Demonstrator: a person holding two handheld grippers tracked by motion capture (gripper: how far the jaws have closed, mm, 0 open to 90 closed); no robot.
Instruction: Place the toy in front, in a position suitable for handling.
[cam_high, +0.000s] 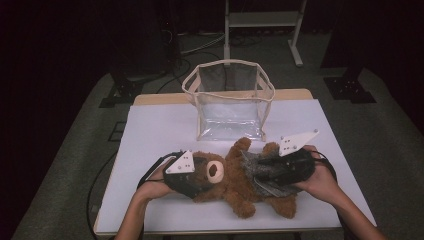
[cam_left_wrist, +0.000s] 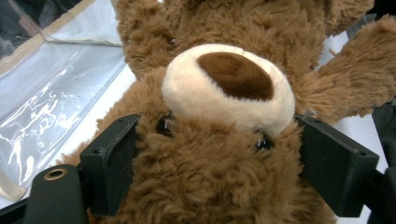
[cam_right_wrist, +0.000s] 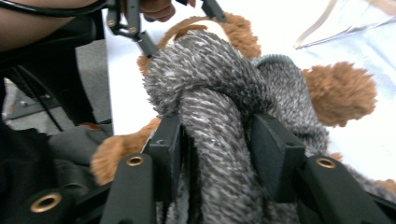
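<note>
Two hand-held grippers work on a brown plush teddy bear (cam_high: 230, 182) that lies on its back on the white table top (cam_high: 150, 130), just in front of a clear plastic bag with beige trim (cam_high: 230, 100) standing open. The left gripper (cam_high: 192, 175) is clamped on the bear's head: in the left gripper view its black jaws press into the fur on either side of the face, just below the cream muzzle (cam_left_wrist: 224, 88) with its dark brown nose. The right gripper (cam_high: 265, 172) sits over the bear's body, on the side away from the head. Its jaws stand on either side of a roll of grey knitted fabric (cam_right_wrist: 215, 140) wrapped round the bear; whether the pads press on the roll or stand slack beside it, I cannot tell.
</note>
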